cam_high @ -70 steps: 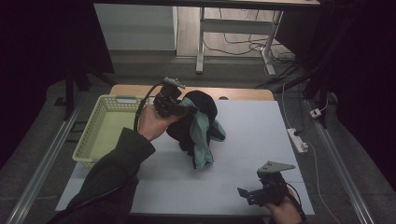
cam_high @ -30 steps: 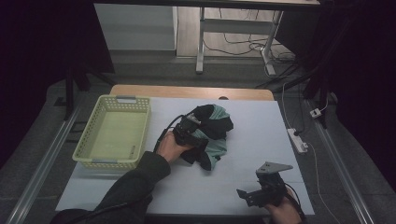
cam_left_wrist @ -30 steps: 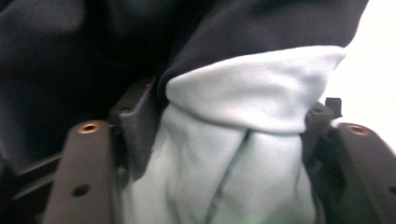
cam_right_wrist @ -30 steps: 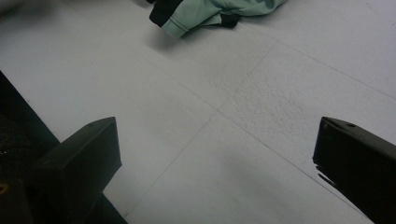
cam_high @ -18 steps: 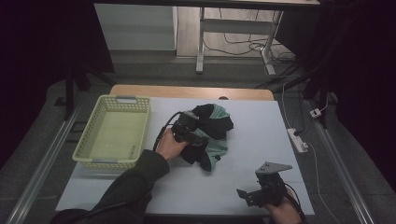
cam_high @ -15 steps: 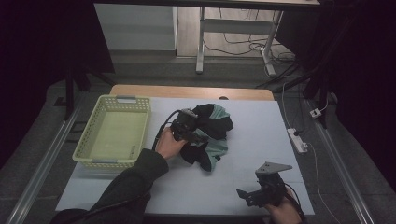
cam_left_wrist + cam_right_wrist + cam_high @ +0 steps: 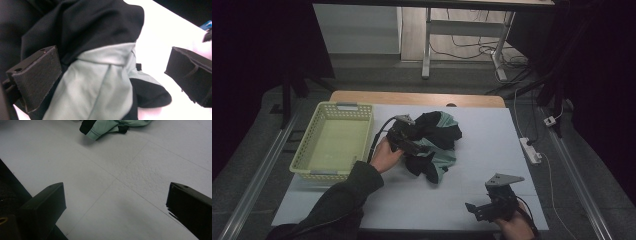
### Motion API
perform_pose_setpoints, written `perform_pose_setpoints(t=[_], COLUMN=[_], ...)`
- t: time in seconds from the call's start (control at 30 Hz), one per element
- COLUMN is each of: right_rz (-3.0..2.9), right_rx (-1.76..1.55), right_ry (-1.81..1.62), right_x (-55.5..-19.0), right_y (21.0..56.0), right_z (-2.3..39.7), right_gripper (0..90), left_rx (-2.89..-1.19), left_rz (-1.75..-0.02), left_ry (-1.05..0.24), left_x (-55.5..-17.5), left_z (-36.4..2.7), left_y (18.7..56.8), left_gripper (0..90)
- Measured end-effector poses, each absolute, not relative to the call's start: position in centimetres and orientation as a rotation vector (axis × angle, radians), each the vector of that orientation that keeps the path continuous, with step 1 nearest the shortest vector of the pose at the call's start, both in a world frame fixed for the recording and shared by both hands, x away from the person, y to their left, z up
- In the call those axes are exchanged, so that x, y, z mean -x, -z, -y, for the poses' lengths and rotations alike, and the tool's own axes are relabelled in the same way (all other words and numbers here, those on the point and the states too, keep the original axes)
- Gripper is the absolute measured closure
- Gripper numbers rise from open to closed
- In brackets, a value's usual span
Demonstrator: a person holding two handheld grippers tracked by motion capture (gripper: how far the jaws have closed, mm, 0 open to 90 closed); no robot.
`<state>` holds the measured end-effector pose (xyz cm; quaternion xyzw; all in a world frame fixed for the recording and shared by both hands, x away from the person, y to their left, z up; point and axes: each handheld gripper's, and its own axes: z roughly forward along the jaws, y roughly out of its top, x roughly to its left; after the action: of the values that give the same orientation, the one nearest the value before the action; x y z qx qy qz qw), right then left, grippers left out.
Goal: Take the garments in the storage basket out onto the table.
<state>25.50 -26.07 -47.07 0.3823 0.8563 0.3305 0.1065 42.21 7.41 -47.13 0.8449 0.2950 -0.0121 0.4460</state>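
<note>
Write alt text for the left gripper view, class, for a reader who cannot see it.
A crumpled black and pale green fabric garment lies on a white table surface, between the open jaws of the left claw, which are spread wide on either side of it.

Room was dim. White-topped table with wooden far edge (image 7: 417,98) stood on grey carpeted floor (image 7: 262,150). White metal-legged desk frame (image 7: 427,45) at 12 o'clock; white power strip (image 7: 530,150) at 3 o'clock.
</note>
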Motion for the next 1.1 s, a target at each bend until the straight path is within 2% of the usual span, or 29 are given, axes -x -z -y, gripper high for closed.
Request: perform_pose_setpoints(t=[1.1], right_rz=[-2.516], right_rx=[-1.110], right_ry=[-0.977], right_x=[-25.3], right_y=[47.0], right_z=[26.0], right_gripper=[2.0], left_rx=[-2.120], left_rz=[-0.735], left_ry=[0.022], left_x=[-38.7], left_z=[-9.9], left_y=[46.9], left_gripper=[0.0])
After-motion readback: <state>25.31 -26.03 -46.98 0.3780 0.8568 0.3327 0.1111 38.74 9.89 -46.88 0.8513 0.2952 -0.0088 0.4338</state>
